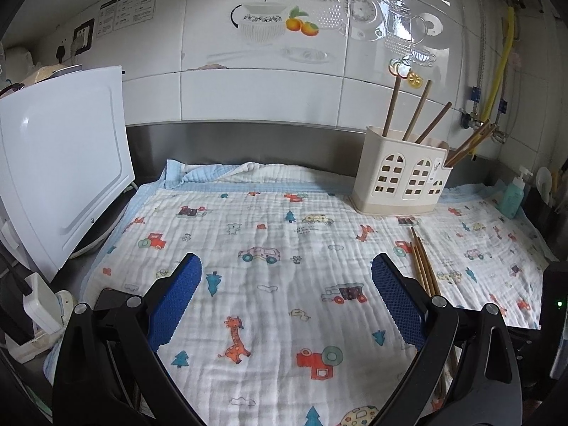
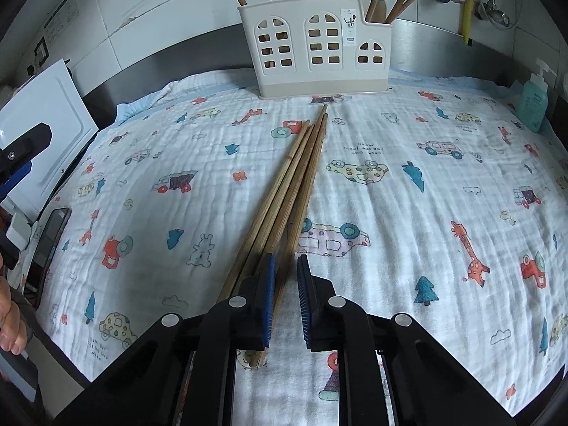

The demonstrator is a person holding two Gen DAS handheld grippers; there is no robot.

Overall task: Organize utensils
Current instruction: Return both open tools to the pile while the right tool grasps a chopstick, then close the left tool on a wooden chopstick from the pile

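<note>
Several wooden chopsticks (image 2: pixel 294 170) lie in a bundle on the cartoon-print cloth (image 2: pixel 408 213), tips toward the cream utensil holder (image 2: pixel 316 46) at the back. More chopsticks stand in that holder. My right gripper (image 2: pixel 285 259) is down at the bundle's near end. Its blue pads (image 2: pixel 269 284) stand a narrow gap apart around the rightmost chopstick, and cloth still shows beside it. My left gripper (image 1: pixel 287 261) hangs wide open over bare cloth (image 1: pixel 269 220), holding nothing. The bundle (image 1: pixel 422 262) lies just right of its right finger, with the holder (image 1: pixel 401 174) beyond.
A white plastic board (image 1: pixel 60 163) leans at the left edge. A teal soap bottle (image 2: pixel 534 103) stands at the far right. A phone (image 2: pixel 53 234) and a person's hand (image 2: pixel 10 319) are at the cloth's left edge. A steel backsplash and tiled wall close the back.
</note>
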